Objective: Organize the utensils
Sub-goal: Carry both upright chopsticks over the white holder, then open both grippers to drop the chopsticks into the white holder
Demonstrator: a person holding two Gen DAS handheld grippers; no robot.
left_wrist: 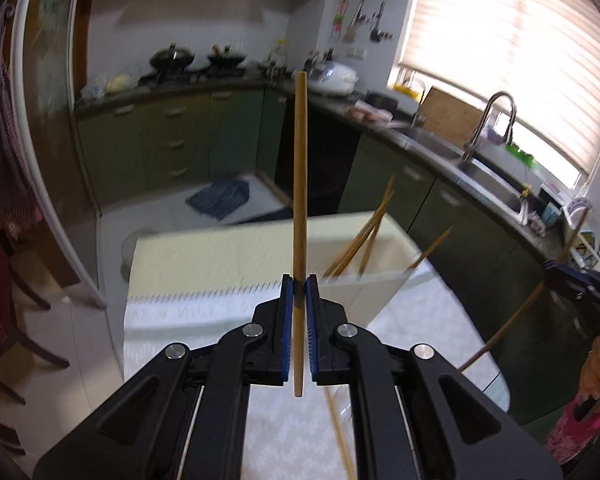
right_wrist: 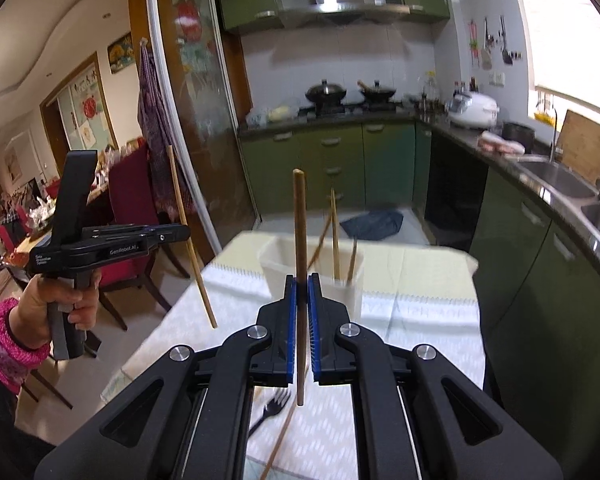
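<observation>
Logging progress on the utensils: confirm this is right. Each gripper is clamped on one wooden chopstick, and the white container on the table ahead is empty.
One thing is wrong: the white container is not empty. The right wrist view shows several chopsticks standing in it. The rest holds: the left gripper and the right gripper are each clamped on one wooden chopstick.

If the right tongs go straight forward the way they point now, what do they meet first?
Probably the white container just ahead on the table, which already holds a few chopsticks. The right tongs are shut on a chopstick, whose depth to the container is unclear.
</observation>
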